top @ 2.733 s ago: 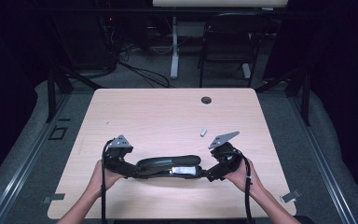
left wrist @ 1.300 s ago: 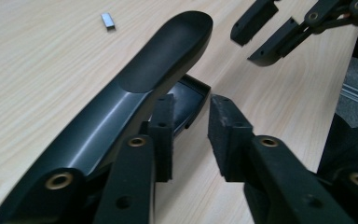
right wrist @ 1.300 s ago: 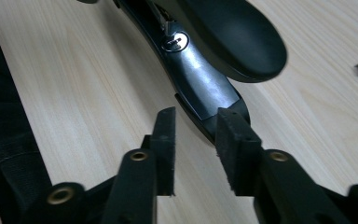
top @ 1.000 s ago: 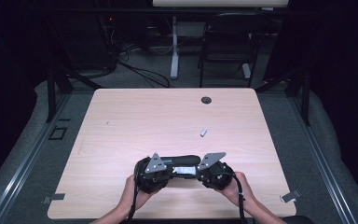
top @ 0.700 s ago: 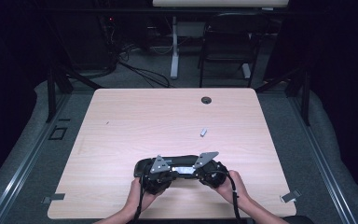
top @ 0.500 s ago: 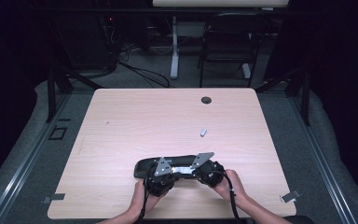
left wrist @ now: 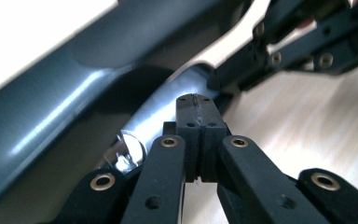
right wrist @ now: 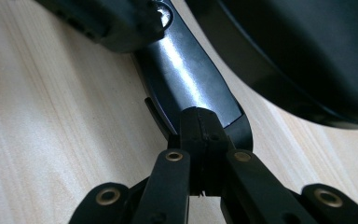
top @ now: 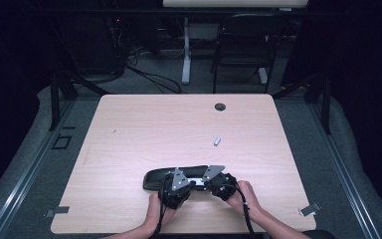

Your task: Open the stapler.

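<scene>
Now both tongs are closed tight — left gripper (top: 178,185) and right gripper (top: 220,183) — at six o'clock on the table (top: 144,124), touching the dark curved object (top: 154,176).

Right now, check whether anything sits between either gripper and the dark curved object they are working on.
Nothing visible does. The left gripper and right gripper both have their jaws shut, tips right at the dark curved object, at the table's near edge. The small grey piece lies apart, farther up the table.
</scene>
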Available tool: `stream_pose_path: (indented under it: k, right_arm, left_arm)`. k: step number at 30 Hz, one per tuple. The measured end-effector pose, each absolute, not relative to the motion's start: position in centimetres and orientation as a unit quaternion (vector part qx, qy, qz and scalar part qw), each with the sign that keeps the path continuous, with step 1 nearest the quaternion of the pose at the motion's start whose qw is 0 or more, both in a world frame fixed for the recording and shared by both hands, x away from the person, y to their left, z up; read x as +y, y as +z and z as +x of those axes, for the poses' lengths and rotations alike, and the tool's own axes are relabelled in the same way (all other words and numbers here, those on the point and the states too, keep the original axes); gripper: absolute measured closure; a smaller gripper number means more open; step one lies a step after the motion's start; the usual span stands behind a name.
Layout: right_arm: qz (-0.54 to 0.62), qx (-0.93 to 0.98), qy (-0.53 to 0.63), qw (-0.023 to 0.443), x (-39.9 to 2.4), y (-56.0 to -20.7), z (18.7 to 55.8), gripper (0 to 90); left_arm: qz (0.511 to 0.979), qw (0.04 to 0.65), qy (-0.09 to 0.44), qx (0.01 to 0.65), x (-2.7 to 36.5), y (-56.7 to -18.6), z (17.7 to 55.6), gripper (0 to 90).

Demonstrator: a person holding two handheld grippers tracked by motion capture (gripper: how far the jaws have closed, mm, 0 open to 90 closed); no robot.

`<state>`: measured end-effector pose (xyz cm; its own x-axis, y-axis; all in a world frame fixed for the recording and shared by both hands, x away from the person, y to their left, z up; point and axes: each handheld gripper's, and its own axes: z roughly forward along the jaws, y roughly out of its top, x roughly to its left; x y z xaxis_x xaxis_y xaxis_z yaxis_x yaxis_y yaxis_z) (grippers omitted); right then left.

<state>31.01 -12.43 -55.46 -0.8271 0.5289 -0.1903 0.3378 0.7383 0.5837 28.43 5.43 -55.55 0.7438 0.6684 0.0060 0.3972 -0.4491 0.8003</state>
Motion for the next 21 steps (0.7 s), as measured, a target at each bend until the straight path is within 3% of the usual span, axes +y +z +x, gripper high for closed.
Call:
stream_pose_path:
  k: [21]
  right_arm:
    - [0.223, 0.917, 0.271, 0.190, -12.78, -55.55, 30.63, 90.0]
  left_arm:
    - [0.822, 0.430, 0.201, 0.316, 4.71, -56.15, 28.64, 89.8]
